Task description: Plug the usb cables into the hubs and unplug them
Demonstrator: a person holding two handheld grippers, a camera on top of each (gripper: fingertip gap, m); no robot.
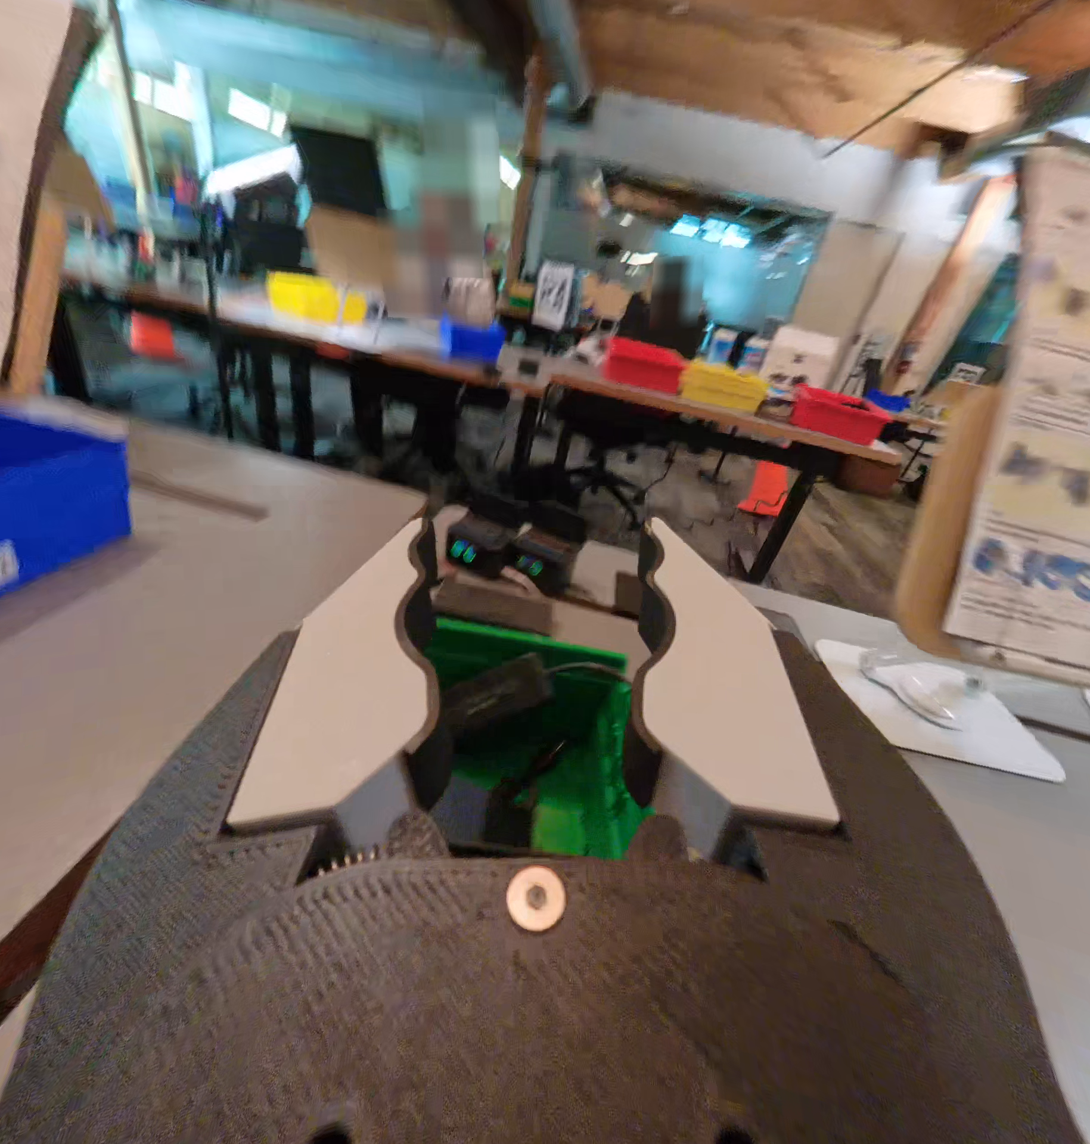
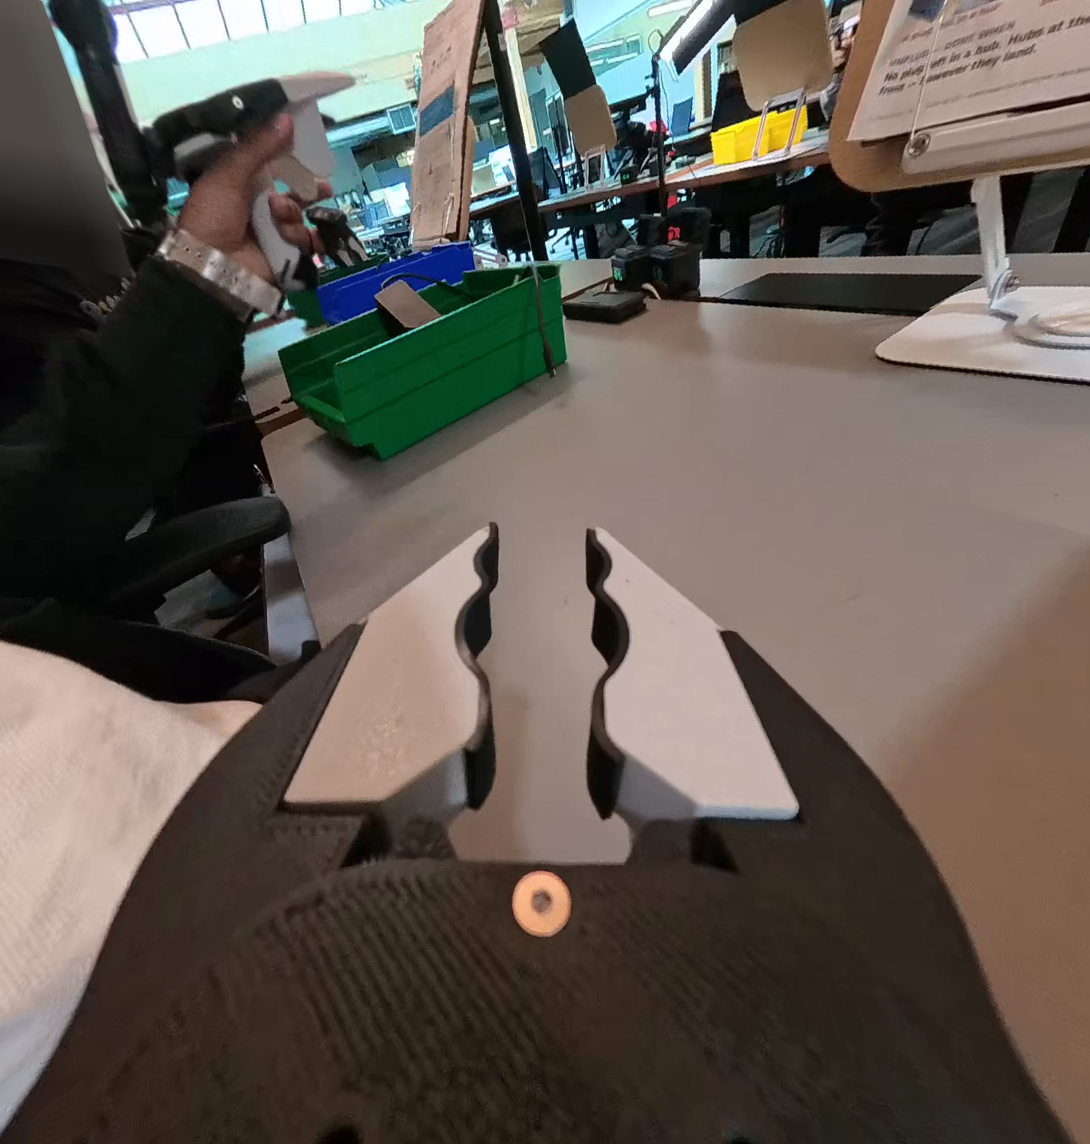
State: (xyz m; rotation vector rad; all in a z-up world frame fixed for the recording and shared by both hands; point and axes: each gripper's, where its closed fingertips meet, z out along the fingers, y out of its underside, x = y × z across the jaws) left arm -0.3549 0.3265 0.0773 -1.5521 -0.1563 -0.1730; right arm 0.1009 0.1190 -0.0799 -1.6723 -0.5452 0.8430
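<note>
Left gripper [image 1: 533,532]: jaws apart, empty, held in the air above the green bin [image 1: 598,743]. In that bin: a dark hub [image 1: 499,687] with a black cable [image 2: 545,322] draped over the rim. Right gripper [image 2: 541,535]: jaws apart, empty, low over the bare grey surface [image 2: 777,495], well apart from the bin. Far side: blue bin [image 2: 393,281], two small black devices [image 2: 653,266], white stand base [image 2: 994,346].

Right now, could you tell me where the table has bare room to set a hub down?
The table is bare between the right tool, the green bin and the white stand base. It is crowded at the far edge, around the black chargers and the blue bin.
</note>
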